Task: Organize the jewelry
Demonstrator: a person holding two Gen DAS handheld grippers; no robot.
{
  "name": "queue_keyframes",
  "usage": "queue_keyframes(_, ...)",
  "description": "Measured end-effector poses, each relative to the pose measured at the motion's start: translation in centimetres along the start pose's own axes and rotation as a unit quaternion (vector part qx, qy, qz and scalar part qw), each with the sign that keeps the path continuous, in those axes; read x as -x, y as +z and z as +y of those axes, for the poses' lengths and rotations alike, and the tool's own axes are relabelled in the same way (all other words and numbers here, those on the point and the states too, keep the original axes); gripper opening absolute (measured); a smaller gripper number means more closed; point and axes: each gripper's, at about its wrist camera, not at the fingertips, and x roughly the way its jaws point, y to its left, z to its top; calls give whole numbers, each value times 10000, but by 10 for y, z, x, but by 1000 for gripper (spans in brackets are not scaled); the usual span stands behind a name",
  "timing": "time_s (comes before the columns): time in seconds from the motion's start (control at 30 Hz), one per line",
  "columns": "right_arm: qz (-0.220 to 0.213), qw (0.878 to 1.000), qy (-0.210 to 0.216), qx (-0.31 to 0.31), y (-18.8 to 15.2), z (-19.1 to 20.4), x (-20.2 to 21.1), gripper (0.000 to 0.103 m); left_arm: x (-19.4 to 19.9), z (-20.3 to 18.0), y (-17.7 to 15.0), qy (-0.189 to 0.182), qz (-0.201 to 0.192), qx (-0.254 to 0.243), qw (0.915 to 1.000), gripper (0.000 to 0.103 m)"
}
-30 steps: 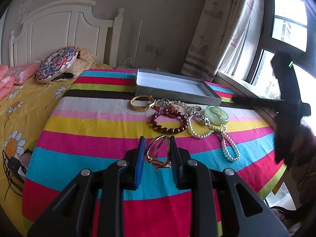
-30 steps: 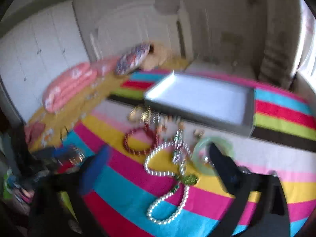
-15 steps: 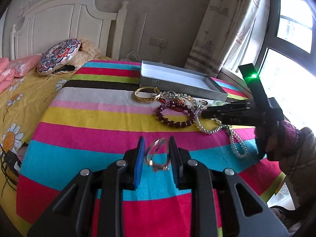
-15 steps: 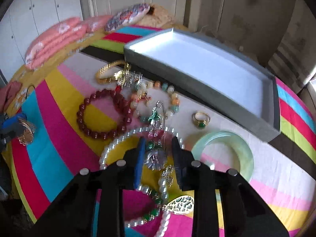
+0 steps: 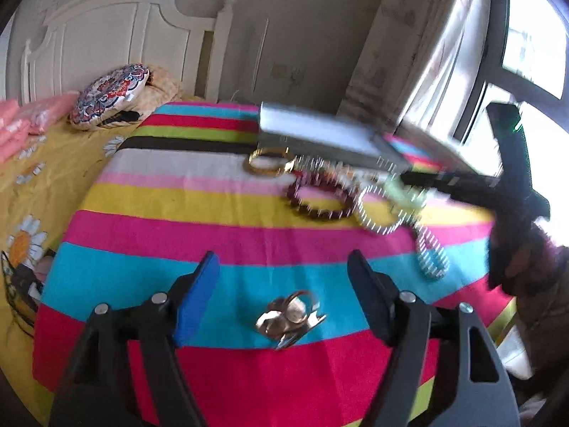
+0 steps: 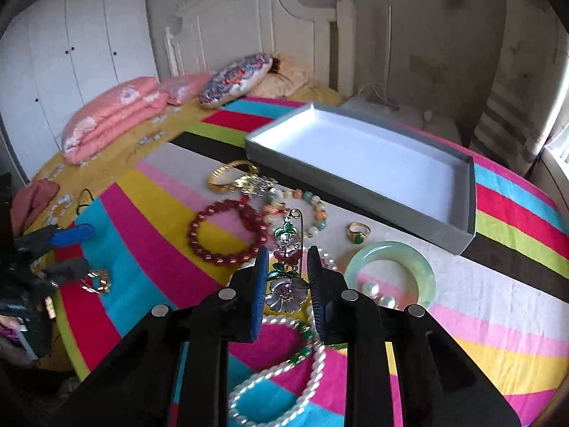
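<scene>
Two hand-held grippers work over a bed with a striped cover [image 6: 149, 235], and the jewelry lies on that cover.

Biggest is the gray box [image 6: 362, 163] with a white inside. It sits far in front of the right hand-held gripper [image 6: 286, 277], past all the jewelry, and nothing is in it.

Next comes the long pearl necklace [image 6: 284, 384]. It loops under and just behind the right hand-held gripper's tips. The pale green bangle [image 6: 391, 270] lies just to that gripper's right, with two loose pearls [image 6: 378, 293] inside its ring. The dark red bead bracelet [image 6: 227, 235] lies ahead and to the left. A gold bangle [image 6: 231, 176] lies farther ahead, near the box. A bracelet of mixed pale beads [image 6: 309, 210] sits between the red one and the box.

The right hand-held gripper is squeezed onto a flower brooch [image 6: 286, 270] with a silver bloom and a long pin. The brooch stands up between the two tips.

A small gold ring with a green stone [image 6: 358, 233] rests ahead and to the right.

The left hand-held gripper [image 5: 284, 277] is opening, its two tips wide apart. A small gold-colored piece [image 5: 288, 315] lies loose on the blue stripe between them, touching neither tip. The left view is blurry.
</scene>
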Motion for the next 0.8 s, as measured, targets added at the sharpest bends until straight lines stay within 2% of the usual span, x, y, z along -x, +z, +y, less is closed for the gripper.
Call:
queue_keyframes(0.1,-127,9998,119,-46,-5,8,11,24,-12,-1,-8,172,251,-92,9995,73)
queue_keyframes(0.17,-171,9997,162,-62,-8,10,17,24,-17,-1,-15,149,410,-125,9990,72)
queue_keyframes(0.23,-191,9996,206,-87,-12,13,21,24,-14,-4,-22,199,399,-256,9987,71)
queue_keyframes(0.3,-217,9995,221,-108,-13,13,23,24,-13,-9,-28,333,343,-427,9979,60)
queue_keyframes(0.33,-221,9994,235,-118,-14,14,23,24,-14,-11,-30,422,308,-539,9972,39)
queue_keyframes(0.37,-219,9994,250,-123,-14,14,23,24,-15,-13,-29,502,281,-619,9964,40)
queue_keyframes(0.47,-264,9993,264,-79,-11,17,26,24,-17,-12,-21,237,220,-454,9984,39)
queue_keyframes(0.63,-531,9984,208,-1,10,14,38,24,-10,-21,24,98,-164,-620,9979,39)
queue_keyframes(0.8,-699,9975,51,81,39,-3,37,24,-24,-42,92,-75,-404,-1114,9929,39)
